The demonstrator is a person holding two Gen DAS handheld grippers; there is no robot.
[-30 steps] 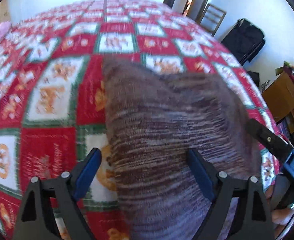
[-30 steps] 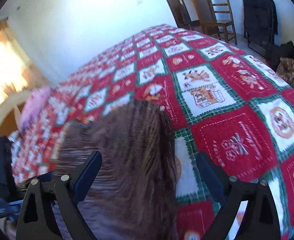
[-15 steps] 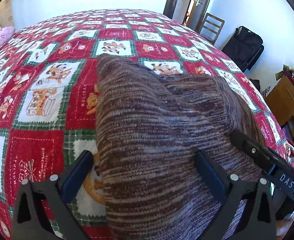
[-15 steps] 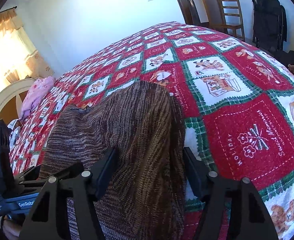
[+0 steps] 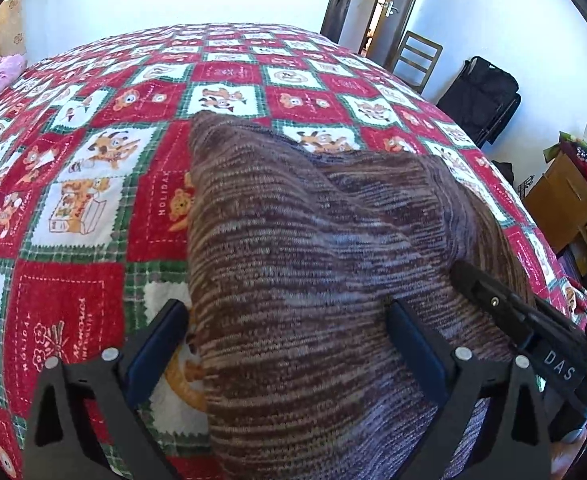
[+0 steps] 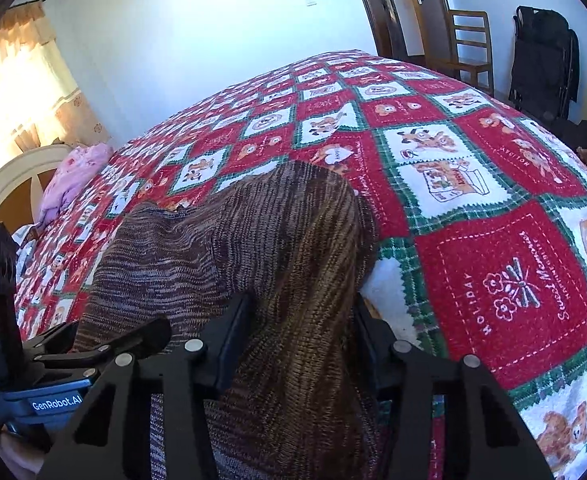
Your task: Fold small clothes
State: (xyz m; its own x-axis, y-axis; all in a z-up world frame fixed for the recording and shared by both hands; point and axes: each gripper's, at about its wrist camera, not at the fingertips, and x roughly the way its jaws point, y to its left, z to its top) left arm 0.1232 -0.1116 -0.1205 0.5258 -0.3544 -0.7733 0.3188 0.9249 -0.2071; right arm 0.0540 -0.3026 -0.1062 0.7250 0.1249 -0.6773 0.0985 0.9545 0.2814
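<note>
A brown and grey striped knit garment [image 5: 313, 220] lies on the red, white and green patchwork quilt [image 5: 73, 300]. My left gripper [image 5: 289, 320] hovers over its near left edge. The jaws stand wide and are closing slightly, with the left finger [image 5: 161, 340] just outside the edge and not pressing. In the right wrist view a raised fold of the garment [image 6: 273, 232] fills my right gripper [image 6: 299, 320]. Its jaws are closing and both pads lie against the fabric. Each gripper shows in the other's view: the right gripper [image 5: 513, 312] and the left gripper [image 6: 93, 344].
A pink bundle [image 6: 73, 176] lies near the white headboard [image 6: 9, 184] at the far left. Beyond the bed stand a wooden chair [image 6: 469, 44], a black folded item [image 6: 541, 52] and a door. Cardboard boxes [image 5: 565, 200] sit by the bed's right side.
The right gripper's jaws have narrowed from wide apart to tight around the garment's right fold. The left gripper stays wide over the left edge, its view tilted a little lower.
</note>
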